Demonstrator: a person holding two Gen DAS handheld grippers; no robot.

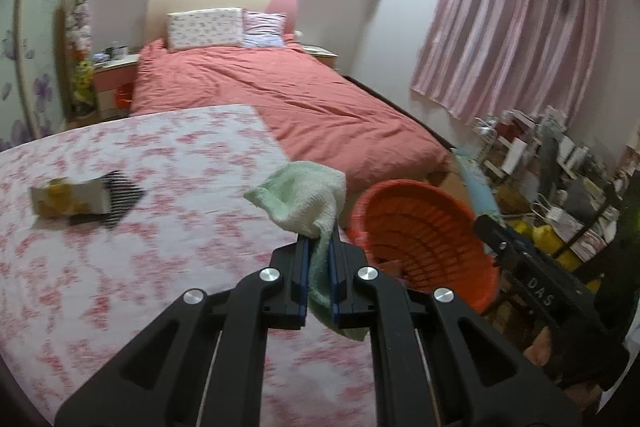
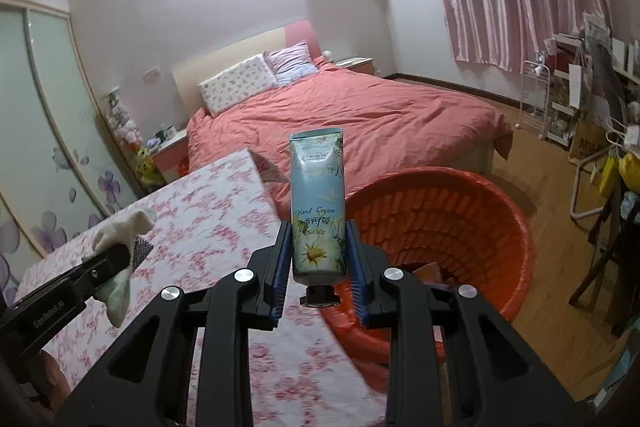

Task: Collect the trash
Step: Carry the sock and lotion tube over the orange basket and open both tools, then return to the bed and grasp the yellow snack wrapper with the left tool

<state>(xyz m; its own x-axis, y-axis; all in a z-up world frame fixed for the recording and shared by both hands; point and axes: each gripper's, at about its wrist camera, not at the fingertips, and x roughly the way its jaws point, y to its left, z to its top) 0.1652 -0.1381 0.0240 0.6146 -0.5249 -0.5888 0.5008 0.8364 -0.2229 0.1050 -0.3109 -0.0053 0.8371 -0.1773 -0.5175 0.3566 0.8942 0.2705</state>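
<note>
You carry one thing in each hand now, so bring both over the orange basket [image 2: 496, 211] before you let go. Your left claw [image 1: 318, 251] is pressed together on a pale green cloth [image 1: 304, 199], which hangs loose between the blue pads and droops below them; it is above the edge of the table [image 1: 120, 267] with the flowered cover, just beside the basket rim. Your right claw [image 2: 318, 259] is pinching a hand cream tube [image 2: 318, 203] by its lower part, the cap toward you and the flat end pointing up and away, near the basket's near rim. I think the good way is to move each claw well over the middle of the basket, not only to the rim, because the cloth can catch on the edge and the tube can bounce out. Tilt the right claw down a little before you release. On the table a crumpled yellow and white wrapper [image 1: 68, 201] lying on a dark striped piece [image 1: 120, 197] is not yet collected.
</note>
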